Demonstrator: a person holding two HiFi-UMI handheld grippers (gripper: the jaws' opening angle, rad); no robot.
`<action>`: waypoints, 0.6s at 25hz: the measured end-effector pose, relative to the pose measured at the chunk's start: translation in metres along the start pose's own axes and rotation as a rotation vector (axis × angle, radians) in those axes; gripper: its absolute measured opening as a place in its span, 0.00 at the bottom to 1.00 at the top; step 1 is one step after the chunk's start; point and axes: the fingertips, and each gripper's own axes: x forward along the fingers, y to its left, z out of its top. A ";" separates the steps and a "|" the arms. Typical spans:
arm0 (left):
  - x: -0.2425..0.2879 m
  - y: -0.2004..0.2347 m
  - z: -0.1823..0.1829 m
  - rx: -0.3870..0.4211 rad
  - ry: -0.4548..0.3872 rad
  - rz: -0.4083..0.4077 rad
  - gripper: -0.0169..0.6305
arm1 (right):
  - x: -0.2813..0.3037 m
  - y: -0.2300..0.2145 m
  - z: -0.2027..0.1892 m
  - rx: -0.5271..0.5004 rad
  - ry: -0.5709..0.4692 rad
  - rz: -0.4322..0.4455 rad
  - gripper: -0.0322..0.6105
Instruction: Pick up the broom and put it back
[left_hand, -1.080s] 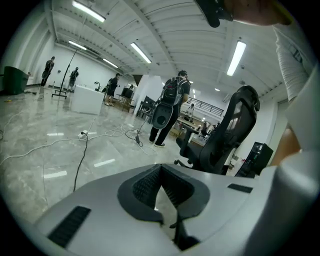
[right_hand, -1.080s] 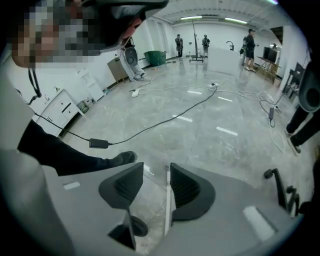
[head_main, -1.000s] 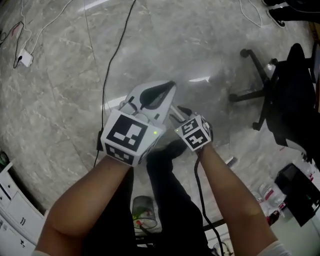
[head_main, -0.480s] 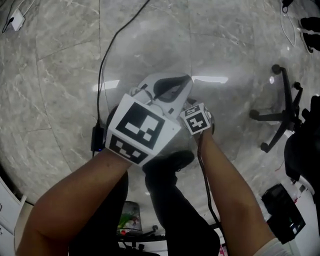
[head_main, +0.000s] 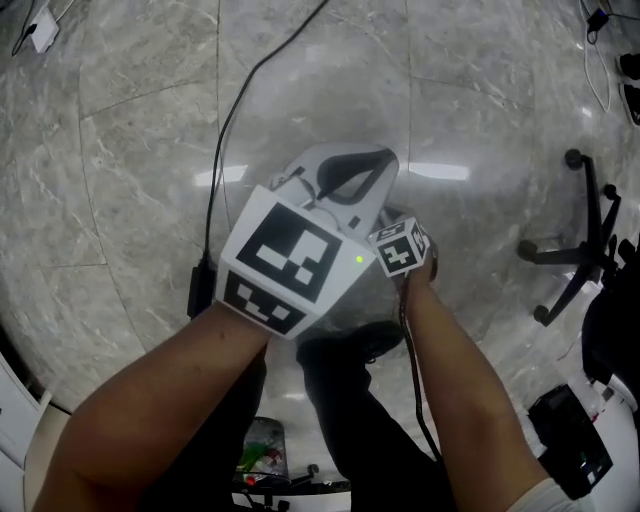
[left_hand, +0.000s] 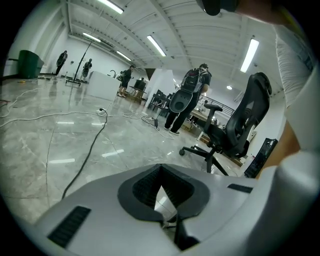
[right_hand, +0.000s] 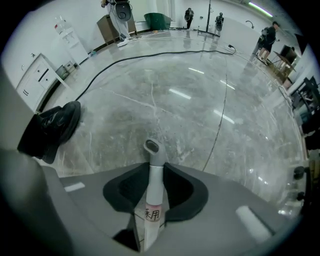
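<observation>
The broom handle (right_hand: 152, 172) is a thin white stick with a grey cap and a labelled band, and it stands upright between my right gripper's (right_hand: 152, 202) black pads. That gripper points straight down at the floor and its jaws are closing, with the pads against the handle's sides. In the head view only its marker cube (head_main: 400, 248) shows; the handle and broom head are hidden there. My left gripper (head_main: 350, 172) is held just left of it, pointing forward and slightly down. Its jaws (left_hand: 162, 200) stand a little apart with only floor between them.
A black cable (head_main: 235, 120) runs across the grey marble floor ahead. A black office chair (left_hand: 235, 130) stands to the right, with its base (head_main: 585, 240) in the head view. The person's black shoe (right_hand: 52, 127) is beside the handle. People (left_hand: 187, 97) stand far off.
Both grippers have sunk toward the floor, the right cube dropping lower beside the left one. The head view has swung, so the chair now sits nearer the right edge.
</observation>
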 end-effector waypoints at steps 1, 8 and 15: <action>-0.002 0.000 0.004 -0.002 -0.002 0.000 0.03 | -0.005 0.000 0.000 0.009 -0.007 -0.002 0.19; -0.021 -0.083 0.087 0.043 -0.018 -0.063 0.03 | -0.157 -0.026 0.019 0.093 -0.170 -0.059 0.18; -0.060 -0.231 0.274 0.140 -0.047 -0.157 0.03 | -0.460 -0.105 0.010 0.263 -0.444 -0.209 0.18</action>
